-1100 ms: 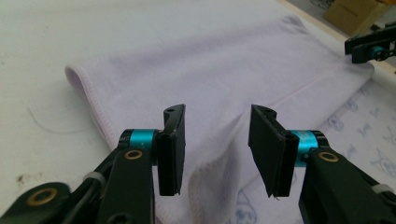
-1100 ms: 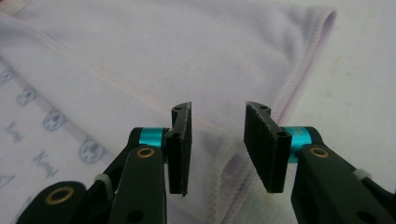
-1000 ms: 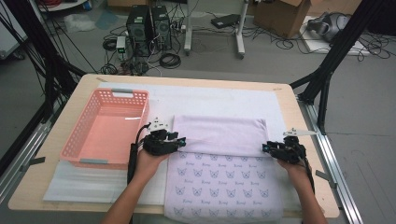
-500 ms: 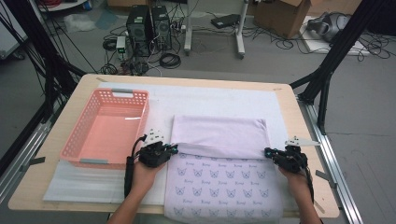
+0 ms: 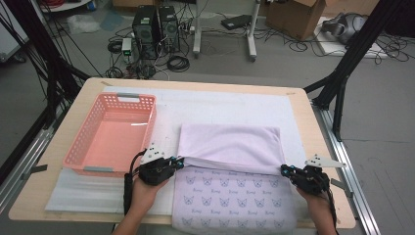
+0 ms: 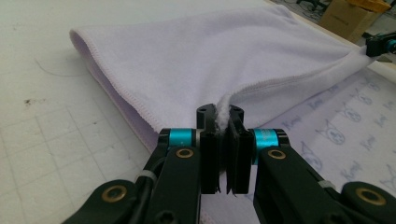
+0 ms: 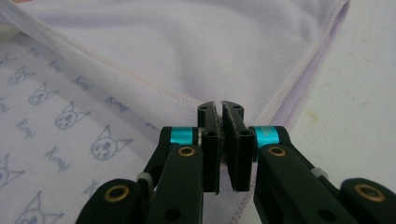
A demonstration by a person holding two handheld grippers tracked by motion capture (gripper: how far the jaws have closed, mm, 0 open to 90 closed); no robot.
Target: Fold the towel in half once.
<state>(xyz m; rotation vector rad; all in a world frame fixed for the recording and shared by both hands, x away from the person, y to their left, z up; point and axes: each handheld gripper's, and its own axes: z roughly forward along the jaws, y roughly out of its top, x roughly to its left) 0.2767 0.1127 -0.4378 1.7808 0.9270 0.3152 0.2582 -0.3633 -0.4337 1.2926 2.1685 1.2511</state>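
Note:
A lavender towel (image 5: 230, 144) lies on the white mat, its far half folded back toward me so the plain side faces up. The cat-print side (image 5: 235, 198) is uncovered nearer the front edge. My left gripper (image 5: 178, 161) is shut on the left corner of the folded-over edge. In the left gripper view the gripper (image 6: 223, 114) pinches a bunched bit of towel (image 6: 210, 60) between its jaws. My right gripper (image 5: 285, 170) is shut on the right corner. In the right gripper view the gripper (image 7: 220, 112) grips the hemmed towel (image 7: 187, 46) corner. The edge hangs taut between both grippers.
A pink plastic basket (image 5: 78, 156) stands empty on the left of the table, close to my left hand. The white mat (image 5: 220, 105) covers most of the wooden table (image 5: 313, 127). Black frame legs, computers and cables are on the floor beyond.
Both grippers have moved toward the front edge of the table, drawing the folded-over edge with them. The plain layer now covers more of the printed side.

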